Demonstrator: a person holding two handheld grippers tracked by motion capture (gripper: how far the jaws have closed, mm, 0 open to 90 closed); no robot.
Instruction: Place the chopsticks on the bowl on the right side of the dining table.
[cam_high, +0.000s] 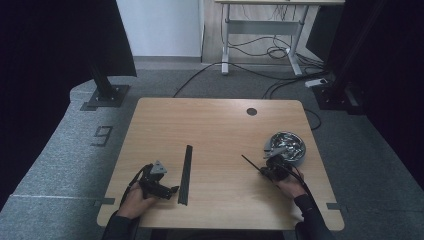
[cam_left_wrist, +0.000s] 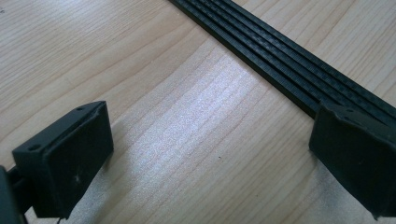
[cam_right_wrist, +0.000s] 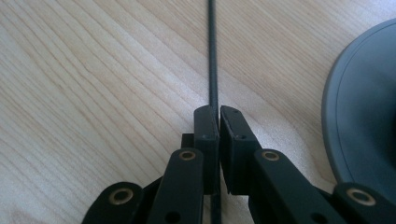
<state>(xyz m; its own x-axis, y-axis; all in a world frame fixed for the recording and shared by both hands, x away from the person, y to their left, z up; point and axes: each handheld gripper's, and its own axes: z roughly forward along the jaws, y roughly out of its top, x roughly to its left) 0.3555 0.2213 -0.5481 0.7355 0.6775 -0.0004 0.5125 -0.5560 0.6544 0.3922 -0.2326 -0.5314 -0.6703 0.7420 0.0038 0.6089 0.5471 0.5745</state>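
Left gripper (cam_high: 159, 185) low at the front left of the wooden surface (cam_high: 220, 125), held in a hand whose forearm is cut off by the bottom edge of the high view. Jaws spread wide, gripping nothing; in the left gripper view (cam_left_wrist: 205, 154) just bare wood between the 2 pads, each pad cropped by the frame. Just right of it, a long black ribbed strip (cam_high: 185, 174) lying flat, running front to back; in the left gripper view (cam_left_wrist: 289, 70) its near end hidden behind the right-hand pad, its far end cut off at the top edge. Touching that pad or merely behind it: cannot tell.

Further right, right gripper (cam_high: 272, 171) near the front right, partly covered by the hand from above. Jaws closed on a thin black rod (cam_high: 250, 163); in the right gripper view (cam_right_wrist: 218, 119) rod (cam_right_wrist: 213, 60) pinched between the 2 pads, running straight up and out of frame, blurred along its length, its lower part hidden among the linkage. In the high view, rod pointing back and to the left, its tip over bare wood.

Just right of the gripper, a grey bowl (cam_high: 301, 157) holding shiny metal parts, too small to identify; in the right gripper view just a cropped arc of its rim (cam_right_wrist: 355, 116).
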